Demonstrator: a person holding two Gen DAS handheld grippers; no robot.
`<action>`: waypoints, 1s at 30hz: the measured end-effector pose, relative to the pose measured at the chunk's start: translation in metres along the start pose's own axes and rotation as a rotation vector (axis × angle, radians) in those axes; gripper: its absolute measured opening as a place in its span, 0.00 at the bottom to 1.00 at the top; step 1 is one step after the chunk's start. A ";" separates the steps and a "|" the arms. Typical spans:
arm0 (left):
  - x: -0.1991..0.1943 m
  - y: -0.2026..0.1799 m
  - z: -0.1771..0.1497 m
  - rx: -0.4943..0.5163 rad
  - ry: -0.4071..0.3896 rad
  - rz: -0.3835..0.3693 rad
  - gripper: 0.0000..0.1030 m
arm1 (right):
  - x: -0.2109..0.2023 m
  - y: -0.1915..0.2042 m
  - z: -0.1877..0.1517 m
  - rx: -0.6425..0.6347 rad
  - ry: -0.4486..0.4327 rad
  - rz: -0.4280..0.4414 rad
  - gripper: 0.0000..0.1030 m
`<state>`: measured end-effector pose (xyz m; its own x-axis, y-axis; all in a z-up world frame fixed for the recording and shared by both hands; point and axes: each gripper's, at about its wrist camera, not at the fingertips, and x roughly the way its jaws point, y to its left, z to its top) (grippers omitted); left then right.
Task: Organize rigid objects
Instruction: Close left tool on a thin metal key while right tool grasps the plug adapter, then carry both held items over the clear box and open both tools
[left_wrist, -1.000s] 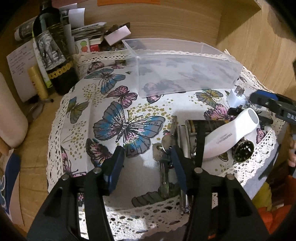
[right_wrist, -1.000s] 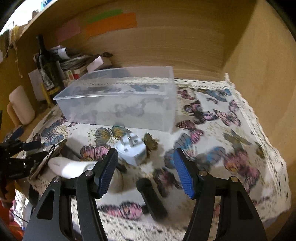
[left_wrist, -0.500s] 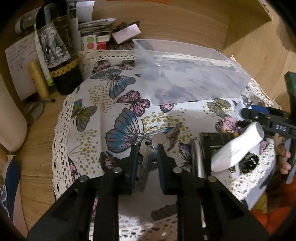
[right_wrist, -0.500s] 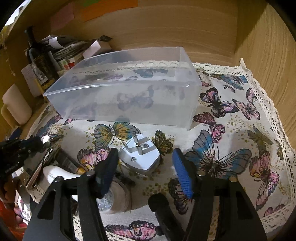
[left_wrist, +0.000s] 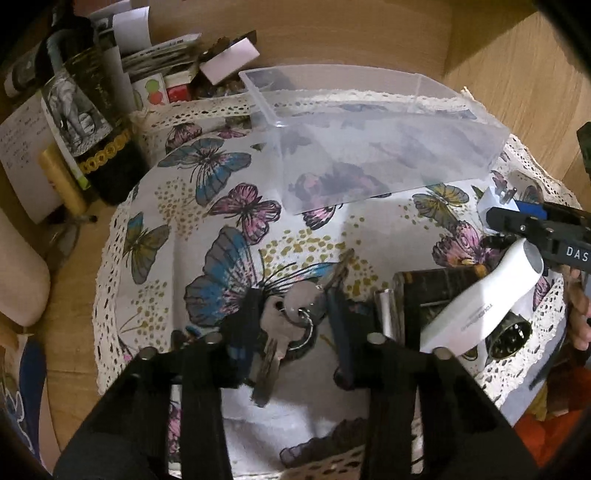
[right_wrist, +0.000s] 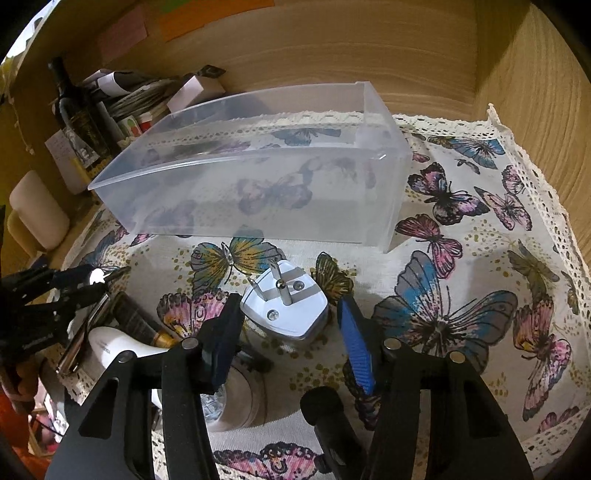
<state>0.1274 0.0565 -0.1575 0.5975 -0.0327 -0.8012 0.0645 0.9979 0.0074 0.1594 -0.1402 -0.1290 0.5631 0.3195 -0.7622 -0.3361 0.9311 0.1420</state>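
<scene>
While left gripper (left_wrist: 295, 325) clamps keys (left_wrist: 284, 328), right gripper (right_wrist: 288, 332) straddles plug (right_wrist: 286, 306), open.

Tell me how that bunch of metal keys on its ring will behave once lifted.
The bunch of silver metal keys will probably dangle and swing, being loose on a ring. Only one key looks pinched by the left gripper, so the others may rotate. Smooth metal could slip.

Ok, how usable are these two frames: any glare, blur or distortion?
Left wrist: heavy fisheye bending with dark corners, warm dim light, keys slightly soft. Right wrist: same bending, bright blown-out patch at top left, soft sheen on the bin, plug sharp with a small highlight.
</scene>
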 end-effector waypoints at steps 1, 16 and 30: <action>-0.001 -0.002 0.000 0.008 -0.006 0.003 0.27 | -0.001 0.001 0.000 -0.009 -0.008 -0.005 0.41; -0.038 0.002 0.004 -0.029 -0.128 -0.026 0.05 | -0.039 0.006 -0.001 -0.028 -0.150 -0.020 0.40; -0.100 0.001 0.055 -0.036 -0.326 -0.088 0.05 | -0.087 0.008 0.026 -0.059 -0.323 -0.045 0.40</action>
<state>0.1116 0.0573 -0.0446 0.8156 -0.1293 -0.5640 0.1023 0.9916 -0.0794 0.1274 -0.1557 -0.0449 0.7855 0.3262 -0.5259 -0.3433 0.9367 0.0682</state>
